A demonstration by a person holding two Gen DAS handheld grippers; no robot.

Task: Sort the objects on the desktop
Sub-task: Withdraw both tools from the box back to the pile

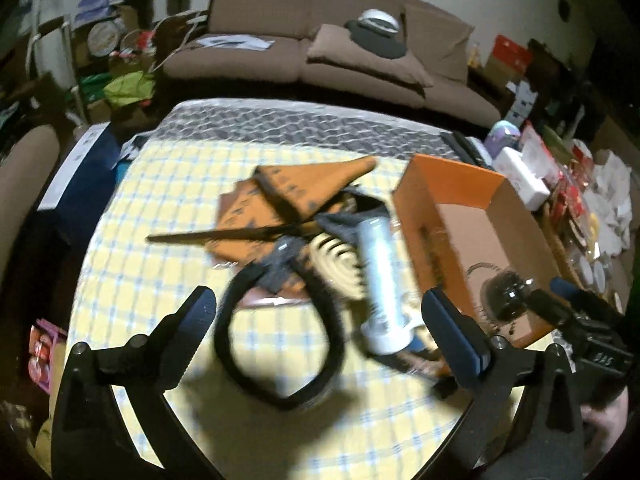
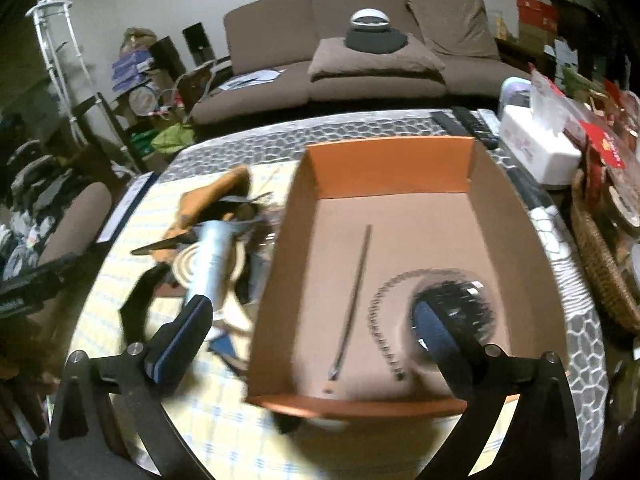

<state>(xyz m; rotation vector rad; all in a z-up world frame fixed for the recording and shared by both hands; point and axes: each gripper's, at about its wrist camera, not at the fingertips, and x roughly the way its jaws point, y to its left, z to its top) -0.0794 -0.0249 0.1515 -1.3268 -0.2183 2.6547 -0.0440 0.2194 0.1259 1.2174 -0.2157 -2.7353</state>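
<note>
Left gripper [image 1: 316,326]: jaws wide open, empty, straddling black loop strap [image 1: 280,344] and white cylindrical tube [image 1: 380,280], likely next picks.

Right gripper [image 2: 316,320]: jaws wide open, nothing gripped, right jaw over orange cardboard box [image 2: 384,160]; box already collects black round brush [image 2: 460,304] and thin dark rod [image 2: 354,300].

Desk [image 1: 160,216]: yellow checked cloth. Brown sofa [image 2: 360,60] beyond jaws, clutter around.

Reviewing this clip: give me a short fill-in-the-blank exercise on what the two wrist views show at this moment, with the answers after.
1. The cardboard box has an inner far wall coloured ____.
2. The white tube lies ____ the box, on the pile.
3. The left hand-held gripper hovers with its jaws ____ above the black strap.
4. The right hand-held gripper straddles the box's ____ wall.

Answers: orange; outside; open; left
</note>
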